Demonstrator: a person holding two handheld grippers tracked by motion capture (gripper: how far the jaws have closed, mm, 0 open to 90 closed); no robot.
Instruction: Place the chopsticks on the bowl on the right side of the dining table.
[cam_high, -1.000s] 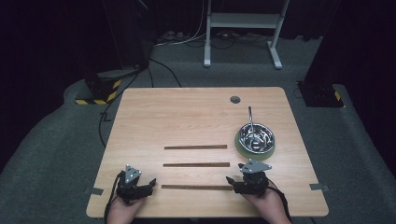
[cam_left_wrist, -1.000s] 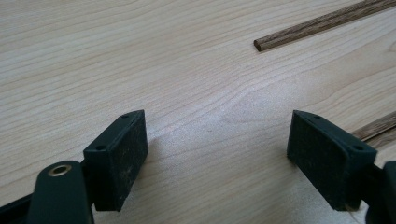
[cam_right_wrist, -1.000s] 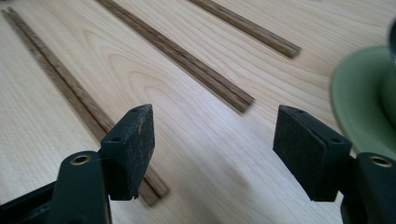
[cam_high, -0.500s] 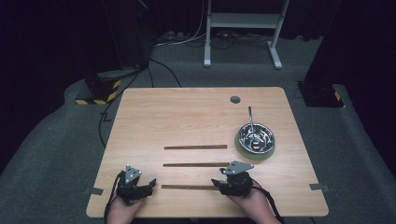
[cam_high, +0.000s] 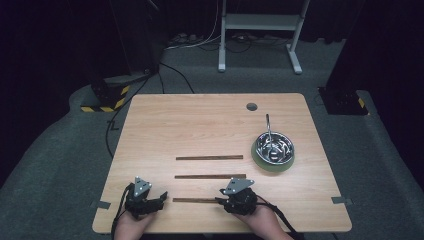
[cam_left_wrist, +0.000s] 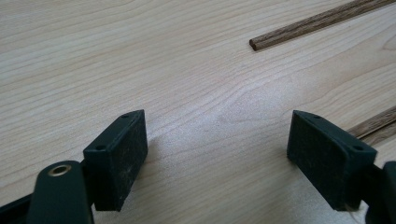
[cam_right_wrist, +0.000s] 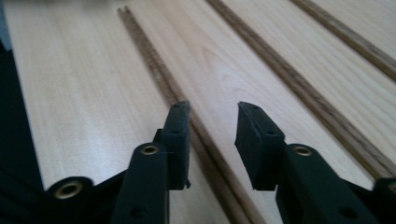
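- The tabletop (cam_high: 200, 125) is looking like pale wood with soft wavy grain, rectangular, with a small round hole (cam_high: 251, 106) near the far edge.
- Three thin dark wooden sticks are lying parallel to the near edge, stacked front to back: the far stick (cam_high: 209, 158), the middle stick (cam_high: 210, 176) and the near stick (cam_high: 195, 200). Up close they are showing a streaky oak-like grain and squared-off ends.
- A shiny metal bowl (cam_high: 274, 146) is sitting on a flat green round pad (cam_high: 265, 165) toward the right edge, with a metal handle (cam_high: 268, 127) sticking up out of it. What's inside the bowl is too small to make out.
- The right gripper (cam_high: 220, 201) is lying low near the near edge, pointing left along the near stick. Its jaws have just been closing; they are standing narrowly apart with the stick running between them, pads not yet pressing on it. The stick's right end is getting hidden under the gripper.
- The left gripper (cam_high: 162, 196) is resting by the near left corner, jaws gaping wide over bare wood, holding nothing, with the near stick's left end just beside one jaw.
- Both hands are getting cut off by the bottom of the high view.
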